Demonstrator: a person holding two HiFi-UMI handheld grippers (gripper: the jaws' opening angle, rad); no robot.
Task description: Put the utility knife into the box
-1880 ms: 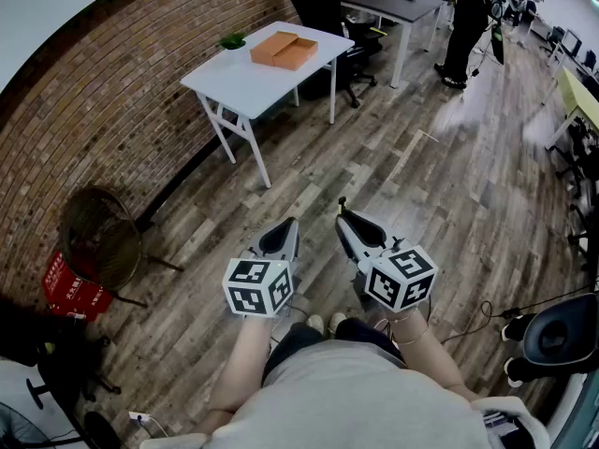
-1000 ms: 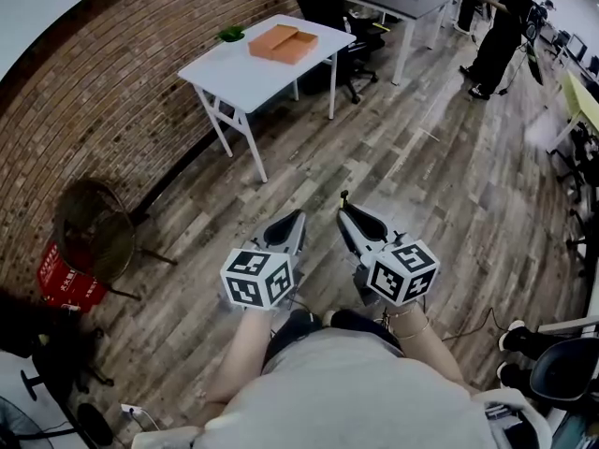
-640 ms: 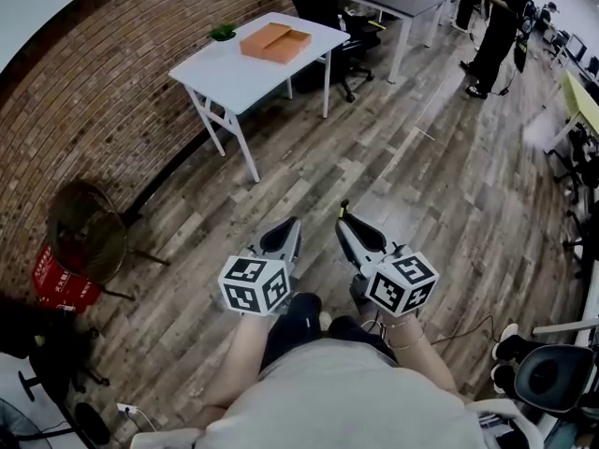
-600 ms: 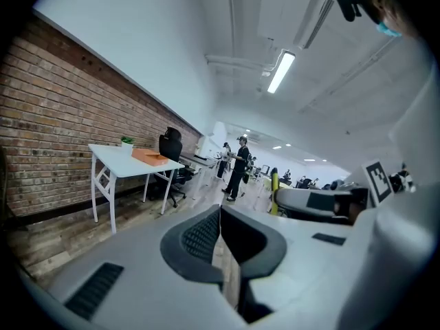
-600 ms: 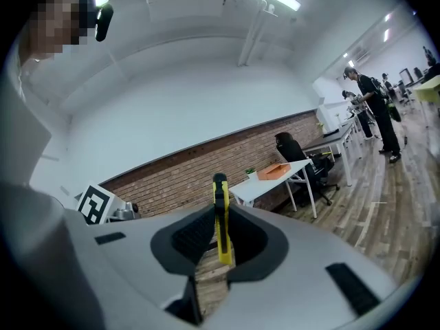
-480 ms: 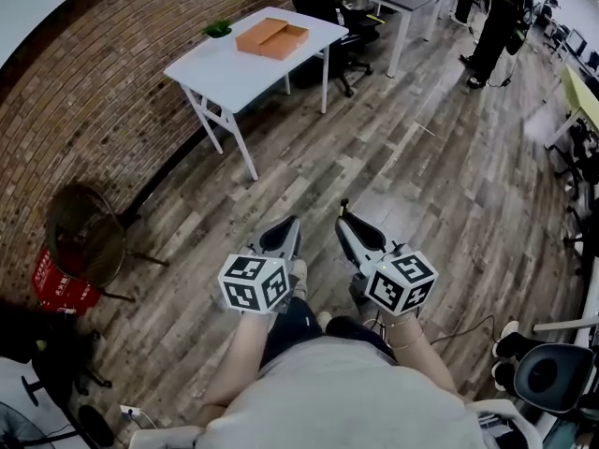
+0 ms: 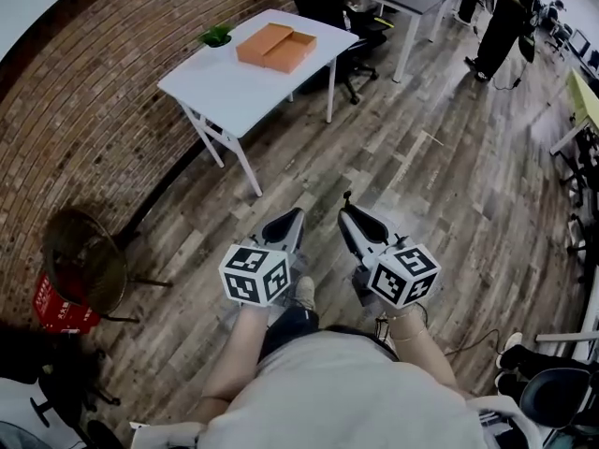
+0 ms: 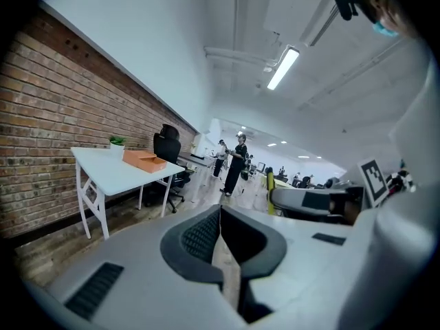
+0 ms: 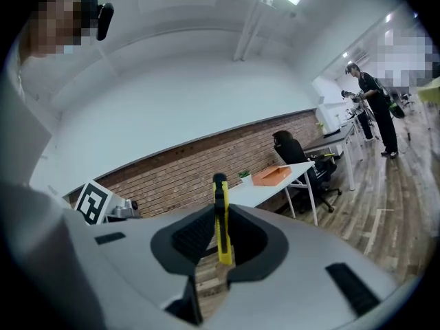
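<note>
Right gripper view, utility knife (image 9: pixel 221 218) clamped, head view, only its tip (image 7: pixel 347 197)

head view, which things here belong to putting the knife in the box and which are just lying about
Job: utility knife in right tongs, orange box, white table.
Lying about: potted plant, wicker chair, red container.
</note>
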